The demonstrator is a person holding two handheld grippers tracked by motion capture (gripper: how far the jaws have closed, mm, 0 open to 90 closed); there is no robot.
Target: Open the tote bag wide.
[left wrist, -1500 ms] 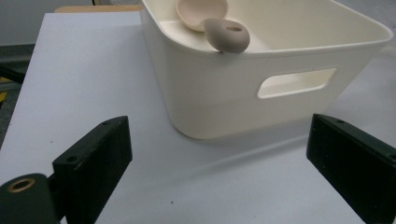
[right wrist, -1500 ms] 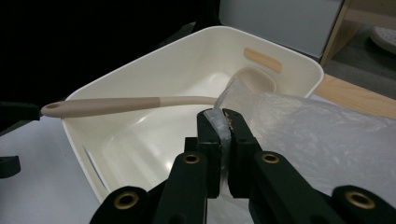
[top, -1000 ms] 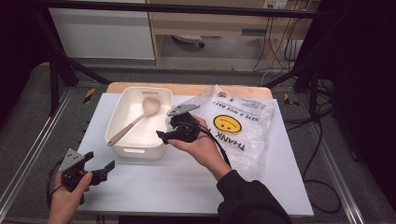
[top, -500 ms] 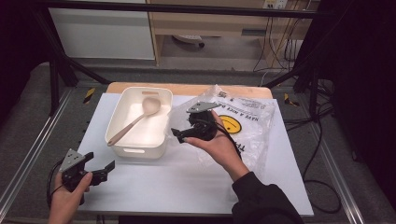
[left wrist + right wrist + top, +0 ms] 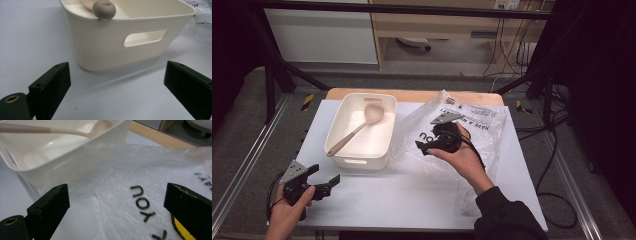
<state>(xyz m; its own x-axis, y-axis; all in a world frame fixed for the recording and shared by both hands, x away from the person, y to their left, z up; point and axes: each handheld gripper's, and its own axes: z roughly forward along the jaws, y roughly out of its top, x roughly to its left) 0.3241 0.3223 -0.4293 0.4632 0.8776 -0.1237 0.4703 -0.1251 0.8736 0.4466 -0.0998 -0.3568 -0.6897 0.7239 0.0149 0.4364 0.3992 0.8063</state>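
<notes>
Both jaws wide on my right gripper (image 5: 426, 148) over the plastic bag (image 5: 482, 125); thin film could slip or bunch w/ a shallow pinch. Left gripper (image 5: 323, 181) wide too, idle.

Surface (image 5: 412, 200): white sheet over a wooden top, whose bare wood shows along the far edge.
Bin (image 5: 362, 131): cream, rectangular, with a handle slot in its near wall; stands on the surface left of centre.
Spoon (image 5: 354, 130): beige, lies slanted inside the bin, bowl toward the far end, handle end resting on the near left rim.
Bag (image 5: 482, 130): clear plastic with black lettering and a yellow mark, lies crumpled on the surface just right of the bin.
Cables (image 5: 557, 150): black, trail on the floor to the right.
</notes>
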